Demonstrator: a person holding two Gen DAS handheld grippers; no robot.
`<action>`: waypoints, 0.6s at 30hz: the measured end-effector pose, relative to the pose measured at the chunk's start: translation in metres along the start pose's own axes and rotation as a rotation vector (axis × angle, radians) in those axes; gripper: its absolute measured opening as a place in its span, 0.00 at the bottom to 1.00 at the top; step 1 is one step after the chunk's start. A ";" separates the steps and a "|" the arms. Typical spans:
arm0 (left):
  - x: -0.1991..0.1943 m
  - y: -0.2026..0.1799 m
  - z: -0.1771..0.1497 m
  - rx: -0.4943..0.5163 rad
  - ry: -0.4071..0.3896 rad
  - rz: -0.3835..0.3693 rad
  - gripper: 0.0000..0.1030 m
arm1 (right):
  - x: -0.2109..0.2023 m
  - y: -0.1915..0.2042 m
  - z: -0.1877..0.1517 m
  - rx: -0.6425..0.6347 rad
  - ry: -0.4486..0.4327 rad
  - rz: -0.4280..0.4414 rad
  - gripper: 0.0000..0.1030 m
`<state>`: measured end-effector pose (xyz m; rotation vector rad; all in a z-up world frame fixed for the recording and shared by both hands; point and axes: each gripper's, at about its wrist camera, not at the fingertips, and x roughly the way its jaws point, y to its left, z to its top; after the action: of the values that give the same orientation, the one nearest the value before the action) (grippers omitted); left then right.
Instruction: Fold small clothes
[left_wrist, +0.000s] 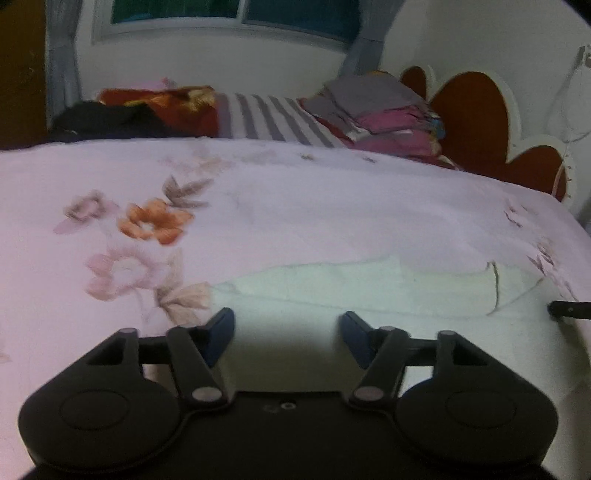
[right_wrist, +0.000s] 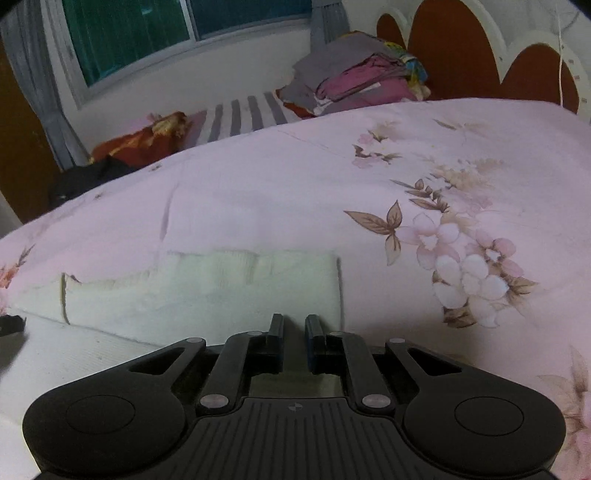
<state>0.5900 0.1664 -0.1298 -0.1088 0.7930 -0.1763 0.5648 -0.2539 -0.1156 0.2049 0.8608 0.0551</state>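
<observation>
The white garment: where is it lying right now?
The white garment lies flat on the floral bedspread, just ahead of the right gripper in the right wrist view, and under the left gripper in the left one.

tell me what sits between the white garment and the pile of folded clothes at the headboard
Only bare floral bedspread lies between the white garment and the pile of folded clothes; nothing rests on that stretch. The right wrist view shows it best.

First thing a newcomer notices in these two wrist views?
The white garment lying on the floral bedspread, directly ahead of both grippers. The left gripper is spread wide over it; the right gripper is narrowed at its edge. A pile of folded clothes sits by the headboard.
</observation>
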 end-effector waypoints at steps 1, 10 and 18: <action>-0.008 -0.005 0.000 -0.005 -0.033 -0.011 0.60 | -0.008 0.005 -0.001 -0.012 -0.024 0.001 0.10; 0.001 -0.096 -0.023 0.076 -0.007 -0.129 0.59 | 0.000 0.121 -0.027 -0.130 0.034 0.278 0.10; -0.022 -0.036 -0.047 0.121 -0.022 0.030 0.58 | -0.012 0.023 -0.023 -0.037 -0.002 0.031 0.10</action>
<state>0.5367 0.1343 -0.1416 0.0153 0.7603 -0.1935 0.5403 -0.2292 -0.1163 0.1831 0.8544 0.0996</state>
